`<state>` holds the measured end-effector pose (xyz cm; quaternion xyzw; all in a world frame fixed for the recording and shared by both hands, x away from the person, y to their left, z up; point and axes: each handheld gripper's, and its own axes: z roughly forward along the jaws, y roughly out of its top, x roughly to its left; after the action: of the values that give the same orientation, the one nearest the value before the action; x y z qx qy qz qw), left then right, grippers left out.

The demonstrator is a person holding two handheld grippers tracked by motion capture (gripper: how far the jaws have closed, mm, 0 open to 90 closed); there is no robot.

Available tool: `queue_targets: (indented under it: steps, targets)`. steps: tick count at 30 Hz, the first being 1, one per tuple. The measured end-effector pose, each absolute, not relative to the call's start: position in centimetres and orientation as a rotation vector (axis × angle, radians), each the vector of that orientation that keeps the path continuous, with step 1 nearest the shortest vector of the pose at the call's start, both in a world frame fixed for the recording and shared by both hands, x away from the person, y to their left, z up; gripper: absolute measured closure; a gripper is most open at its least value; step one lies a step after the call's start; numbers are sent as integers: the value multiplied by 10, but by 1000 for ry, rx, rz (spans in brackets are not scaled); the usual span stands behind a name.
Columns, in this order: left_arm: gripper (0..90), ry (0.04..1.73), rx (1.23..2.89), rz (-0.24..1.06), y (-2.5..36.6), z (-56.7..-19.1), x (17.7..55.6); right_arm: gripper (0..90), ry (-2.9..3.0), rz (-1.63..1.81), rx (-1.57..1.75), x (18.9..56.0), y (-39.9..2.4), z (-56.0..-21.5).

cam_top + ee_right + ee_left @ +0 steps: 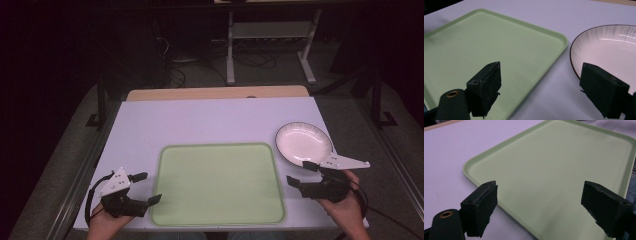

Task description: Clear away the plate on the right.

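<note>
1. Hovering at the near edge for now: our left gripper (146,187) sits spread and empty just left of the green tray (218,184), and our right gripper (301,173) is spread too, gripping nothing.
2. The white plate (303,143) is on the table (200,120) right of the tray, just beyond the right gripper, with one jaw close to its near rim. Touching or not, hard to say from here.
3. Looks like we're at the reach step. Next we'd need to close on the rim, lift, then carry it left onto the tray.
4. Nothing's in the way; the tray is bare.
</note>
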<state>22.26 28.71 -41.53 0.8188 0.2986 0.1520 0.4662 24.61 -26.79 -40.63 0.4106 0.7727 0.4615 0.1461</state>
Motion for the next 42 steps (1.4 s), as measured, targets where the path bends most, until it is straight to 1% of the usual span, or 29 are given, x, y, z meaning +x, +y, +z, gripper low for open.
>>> queue_targets:
  steps: [26, 42]
  targets:
    - [136, 734, 2005, 370, 288, -415, 223, 167, 2218, 1288, 1323, 246, -317, -407]
    - [137, 731, 2006, 374, 286, -415, 223, 171, 2157, 1273, 1552, 268, -374, -411]
